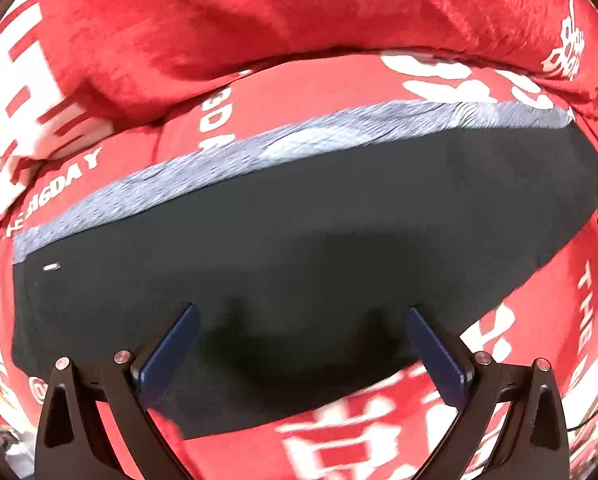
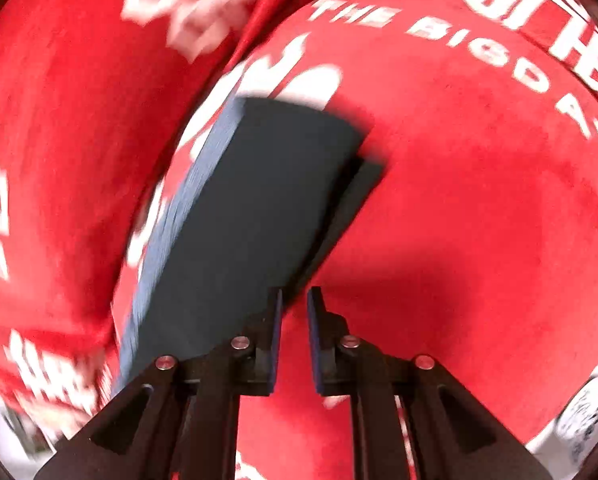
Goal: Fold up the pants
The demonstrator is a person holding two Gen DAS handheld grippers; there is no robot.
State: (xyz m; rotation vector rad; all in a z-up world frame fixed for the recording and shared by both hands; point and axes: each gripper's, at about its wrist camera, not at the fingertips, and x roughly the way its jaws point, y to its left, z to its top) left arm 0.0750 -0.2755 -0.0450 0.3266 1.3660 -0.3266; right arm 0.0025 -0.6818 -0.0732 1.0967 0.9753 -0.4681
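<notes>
Left claw (image 1: 303,344) stands wide open at the bottom of the left wrist view, its blue pads (image 1: 171,354) far apart and nothing between them. It points down over the dark folded pants (image 1: 319,216), which fill the middle of that frame as a flat, neat shape. A grey-blue waistband (image 1: 259,148) runs along the upper edge of the pants, from the lower left up to the upper right. The pants lie on a red cloth (image 1: 259,20) with white printed letters, and the cloth makes thick folds across the top of the frame.

Right claw (image 2: 295,312) shows at the bottom centre of the right wrist view. Its jaws are almost closed, with only a narrow gap, and they hold nothing; red cloth (image 2: 479,200) shows through the gap. The pants (image 2: 259,200) lie just left of the fingertips and reach up to the frame's centre. The left side of this frame is blurred.
</notes>
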